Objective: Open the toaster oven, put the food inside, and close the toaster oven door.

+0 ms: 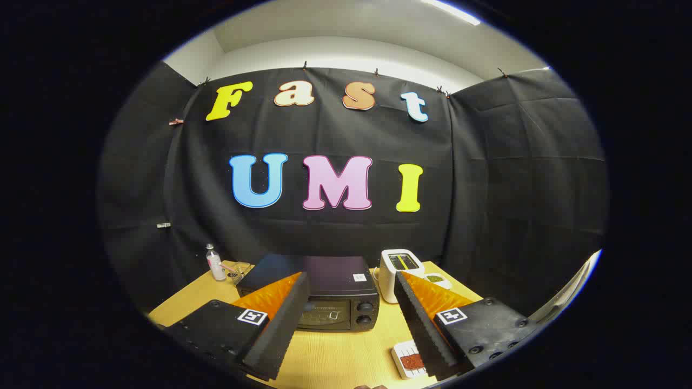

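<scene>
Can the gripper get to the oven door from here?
Probably yes. The gripper is open, and the toaster oven, door shut, sits just beyond its fingers with only bare table between.

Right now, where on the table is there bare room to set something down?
Bare wood lies in front of the toaster oven, between the open hand-held gripper fingers, bordered by the food tray. It is crowded behind: bottle and wire basket beside the oven, white toaster and small dish on its other side.
</scene>
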